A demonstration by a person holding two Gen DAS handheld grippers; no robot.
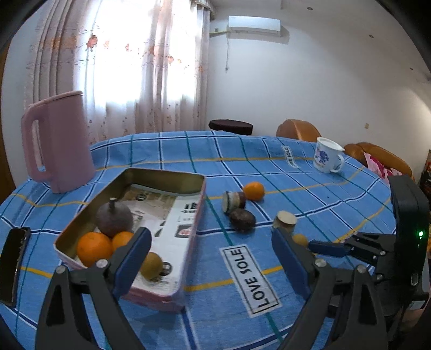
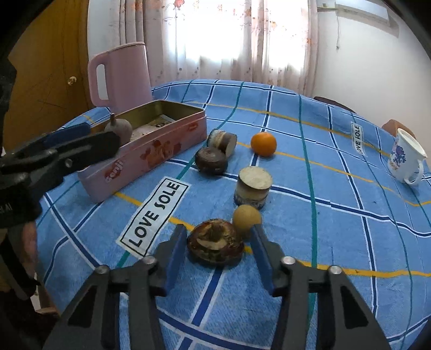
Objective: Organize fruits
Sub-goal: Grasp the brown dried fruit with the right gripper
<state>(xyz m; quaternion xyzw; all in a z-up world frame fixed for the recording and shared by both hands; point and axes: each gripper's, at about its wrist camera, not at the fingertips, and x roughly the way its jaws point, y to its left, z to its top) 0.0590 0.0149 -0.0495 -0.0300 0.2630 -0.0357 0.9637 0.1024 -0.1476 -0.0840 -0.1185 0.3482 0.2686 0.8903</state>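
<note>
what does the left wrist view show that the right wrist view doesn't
Only the left wrist view: the oranges and a small yellow fruit inside the tin, a black phone at the table's left edge, and an air conditioner in full.

Only the right wrist view: a brown flat fruit between the right tongs, whose pads stand just clear of it, and a wooden door.

Both: the pink tin, the pink kettle, the loose orange, the mug and the blue cloth.
</note>
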